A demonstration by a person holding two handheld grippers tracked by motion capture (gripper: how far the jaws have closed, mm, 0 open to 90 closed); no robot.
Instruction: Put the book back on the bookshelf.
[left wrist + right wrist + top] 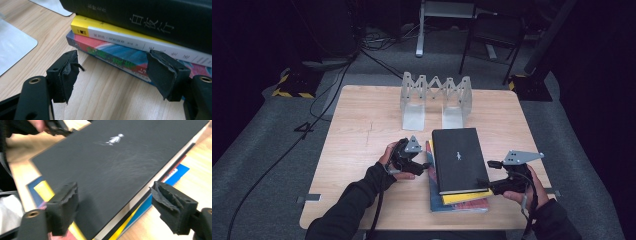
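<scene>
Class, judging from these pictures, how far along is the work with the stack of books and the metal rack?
Done: three books sit stacked, black book on yellow book on blue book. In hand: the left gripper and right gripper flank the stack, both open, gripping nothing. Left: no book stands in the metal rack yet.

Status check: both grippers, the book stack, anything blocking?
Left gripper open beside spines. Right gripper open over black book. Three-book stack flat on table. Metal rack behind, clear.
</scene>
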